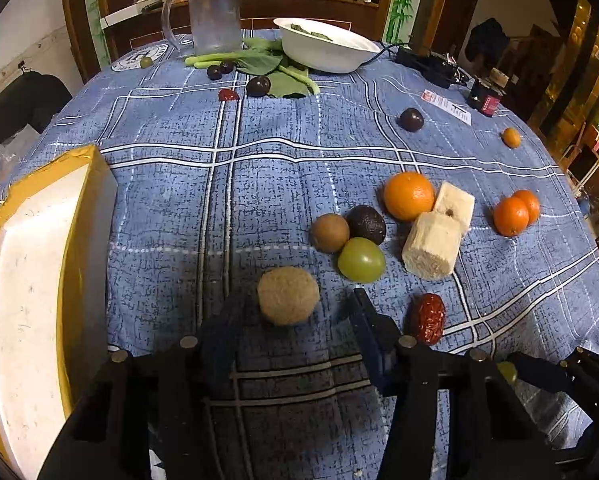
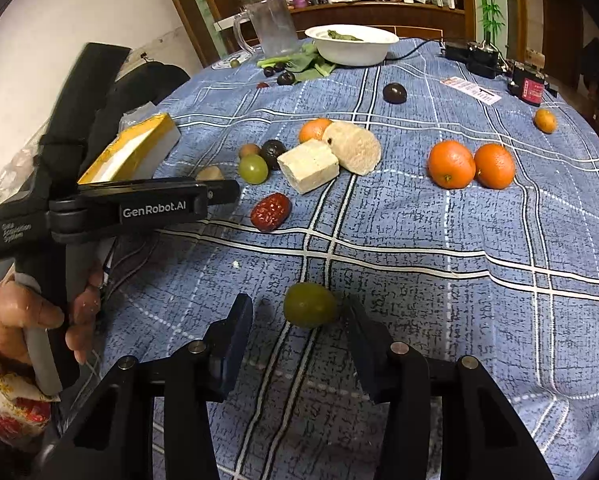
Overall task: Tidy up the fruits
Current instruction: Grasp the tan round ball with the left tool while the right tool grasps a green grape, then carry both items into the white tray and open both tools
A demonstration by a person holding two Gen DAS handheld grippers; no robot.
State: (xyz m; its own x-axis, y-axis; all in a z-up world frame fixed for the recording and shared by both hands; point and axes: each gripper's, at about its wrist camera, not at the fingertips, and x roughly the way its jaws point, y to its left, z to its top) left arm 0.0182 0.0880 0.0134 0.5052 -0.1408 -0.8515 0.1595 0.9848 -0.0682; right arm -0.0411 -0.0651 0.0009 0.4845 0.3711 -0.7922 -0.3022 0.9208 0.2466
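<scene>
My left gripper (image 1: 289,316) is open, its fingers on either side of a fuzzy tan kiwi (image 1: 288,295) that lies on the blue plaid cloth. My right gripper (image 2: 299,320) is open around a small green fruit (image 2: 309,304), its right finger close to it. A white foam box with yellow tape (image 1: 31,280) stands at the left, also in the right wrist view (image 2: 135,152). A red date (image 1: 428,317), a green plum (image 1: 361,259), a brown kiwi (image 1: 329,232), a dark avocado (image 1: 366,224) and oranges (image 1: 408,195) lie beyond.
Two pale cut stem chunks (image 1: 433,244) lie by the orange. Two small oranges (image 2: 471,165), dark plums (image 1: 411,119), a kumquat (image 1: 511,137), a white bowl (image 1: 323,46), a clear jug (image 1: 213,12) and leafy greens (image 1: 267,64) sit farther back. Black devices (image 1: 427,62) are at the far right.
</scene>
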